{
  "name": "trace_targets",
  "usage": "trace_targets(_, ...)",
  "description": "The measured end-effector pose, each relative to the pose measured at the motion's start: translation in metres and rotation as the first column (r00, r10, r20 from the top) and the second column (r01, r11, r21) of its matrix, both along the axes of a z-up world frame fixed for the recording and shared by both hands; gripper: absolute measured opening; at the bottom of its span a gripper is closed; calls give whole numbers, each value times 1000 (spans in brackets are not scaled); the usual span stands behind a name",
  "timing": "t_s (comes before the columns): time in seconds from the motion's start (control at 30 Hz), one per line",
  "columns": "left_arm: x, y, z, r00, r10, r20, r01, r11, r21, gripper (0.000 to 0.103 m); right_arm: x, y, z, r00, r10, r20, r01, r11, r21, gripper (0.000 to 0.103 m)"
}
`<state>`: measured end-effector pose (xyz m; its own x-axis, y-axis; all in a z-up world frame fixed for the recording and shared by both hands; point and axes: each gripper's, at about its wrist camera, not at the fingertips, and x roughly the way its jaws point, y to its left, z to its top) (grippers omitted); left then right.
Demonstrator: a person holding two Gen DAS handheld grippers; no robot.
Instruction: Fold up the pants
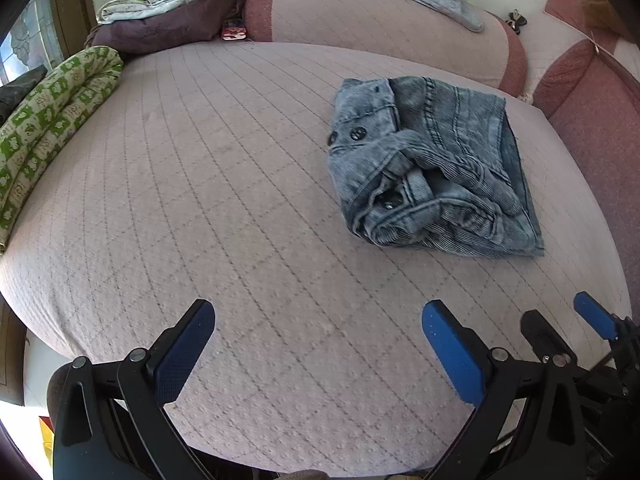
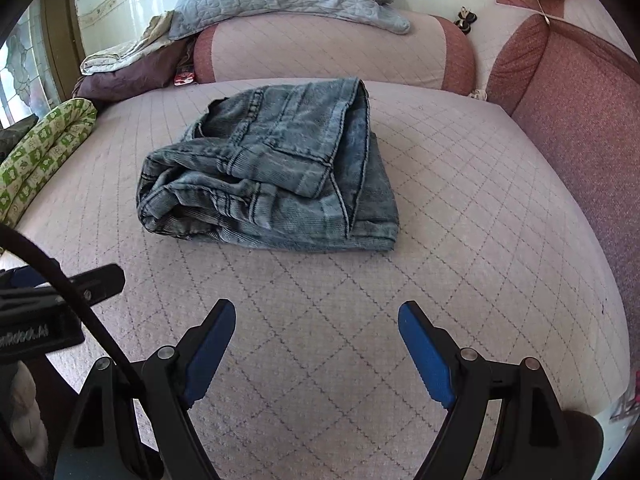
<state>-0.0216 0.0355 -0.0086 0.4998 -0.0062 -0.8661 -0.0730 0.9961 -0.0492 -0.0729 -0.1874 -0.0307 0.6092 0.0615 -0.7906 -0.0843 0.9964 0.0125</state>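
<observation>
On the quilted cushion (image 2: 460,208), ahead of us, the pants (image 2: 272,172) lay folded in a bundle. Short of the pants, we held our left gripper (image 1: 318,344) and right gripper (image 2: 316,344) spread wide, gripping nothing.

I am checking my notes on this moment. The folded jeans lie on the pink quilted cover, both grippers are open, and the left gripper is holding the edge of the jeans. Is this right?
One point is wrong. The left gripper holds nothing: in the left wrist view it is over bare pink quilted cover, well short of the folded jeans. The right gripper is open and empty too.
</observation>
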Motion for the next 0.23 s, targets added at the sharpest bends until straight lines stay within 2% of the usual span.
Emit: trace_targets(0.23, -1, -3, -2, 1000, -8, -2, 8, 1000, 20, 103, 5, 12, 5, 999, 46, 13, -47, 999, 16, 88)
